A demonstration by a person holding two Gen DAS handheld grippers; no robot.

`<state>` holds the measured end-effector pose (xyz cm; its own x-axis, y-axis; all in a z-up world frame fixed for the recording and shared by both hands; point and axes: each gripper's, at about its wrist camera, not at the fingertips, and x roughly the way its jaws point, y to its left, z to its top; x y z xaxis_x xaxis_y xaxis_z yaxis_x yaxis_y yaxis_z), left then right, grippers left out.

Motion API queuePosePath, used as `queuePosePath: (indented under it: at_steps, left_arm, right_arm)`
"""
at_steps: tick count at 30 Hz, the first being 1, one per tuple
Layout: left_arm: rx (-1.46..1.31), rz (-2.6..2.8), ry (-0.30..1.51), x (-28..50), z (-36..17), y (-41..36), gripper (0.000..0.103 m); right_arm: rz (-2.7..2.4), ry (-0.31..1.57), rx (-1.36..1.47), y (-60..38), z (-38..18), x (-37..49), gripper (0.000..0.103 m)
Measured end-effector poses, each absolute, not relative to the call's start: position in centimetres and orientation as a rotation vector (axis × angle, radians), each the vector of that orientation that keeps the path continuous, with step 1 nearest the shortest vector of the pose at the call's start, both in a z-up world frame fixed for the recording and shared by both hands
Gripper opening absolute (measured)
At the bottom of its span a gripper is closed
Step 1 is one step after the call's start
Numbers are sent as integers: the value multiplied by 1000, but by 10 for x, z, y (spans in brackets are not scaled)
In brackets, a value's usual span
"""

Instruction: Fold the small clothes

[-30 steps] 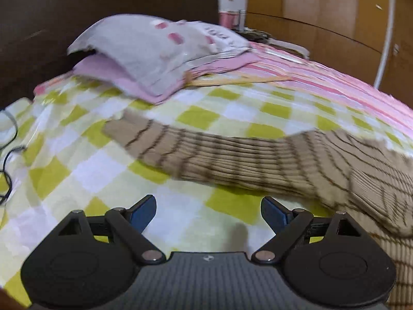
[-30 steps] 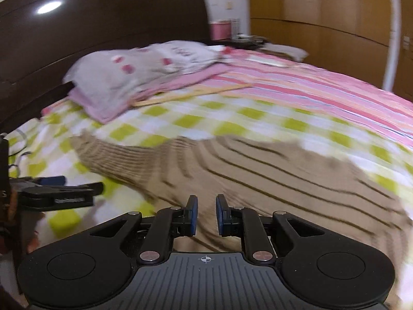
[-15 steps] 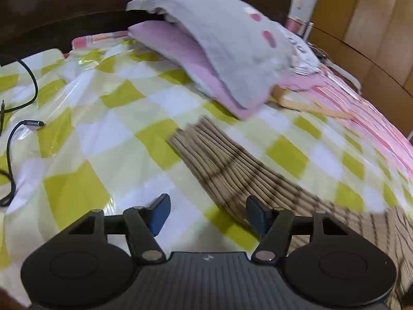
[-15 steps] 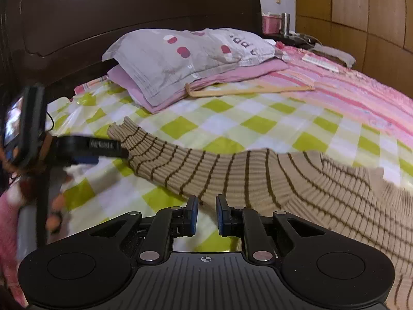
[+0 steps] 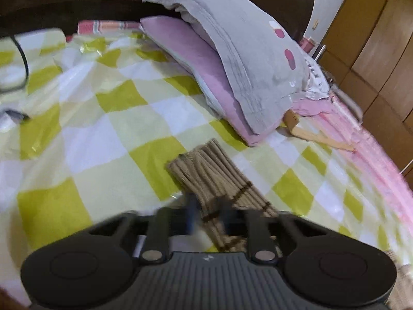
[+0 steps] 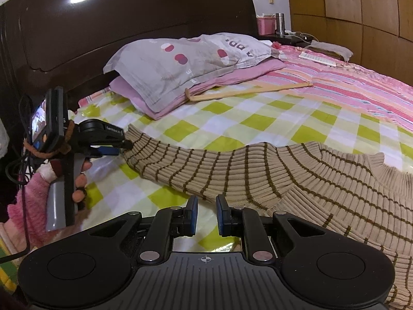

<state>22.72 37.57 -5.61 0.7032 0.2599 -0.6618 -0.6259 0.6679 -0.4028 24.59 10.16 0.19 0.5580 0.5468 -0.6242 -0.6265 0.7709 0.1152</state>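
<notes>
Two tongs work over the bed (image 6: 258, 118): the left tongs (image 5: 206, 213) are closing on the cuff of the beige striped sweater (image 6: 296, 170), which lies spread across the checked sheet, while the right tongs (image 6: 206, 215) hover narrow and empty just beside its sleeve.

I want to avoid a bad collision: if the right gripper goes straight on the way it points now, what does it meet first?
Probably the striped beige sweater: its sleeve lies across the checked sheet just beyond the right gripper, whose narrow jaws hold nothing. Depth is unclear; angled downward, it might touch the sheet first.
</notes>
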Motion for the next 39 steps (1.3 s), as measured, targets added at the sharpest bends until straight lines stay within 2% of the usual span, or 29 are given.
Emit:
queuePosePath:
  at_steps: [3,9,20,22,23,24,26,30,39]
  left_arm:
    - [-670,517,576,227,-54,375,11]
    - [-669,337,484,224,-34,355,10]
    - [-435,7,528,231,-15,264,9]
    - [-403,-45,545,231,-16,247,9]
    - [-385,-64,557,232,-17,239,9]
    - [-365,-79,571,233,-19,231,9]
    - [-320,-86,606,232,-24,222,9]
    - [-259,-72,576,216,-16,230,10]
    - [-371,101,548,206,-16,297,11]
  right_arm:
    - [685,688,-116,100,4,246,16]
    - [654,677,-90,93,10,248,16]
    - [602,700,56,78,17,270,16]
    - [605,731,139,74,15,281,24]
    - [607,749,177,73,13,286,37]
    - [605,766,217,71,10,291,42]
    - [591,800,273,69,3,298,42]
    - [585,838,337,67,-6,303,42]
    - [630,918,409,102,-22,316,42]
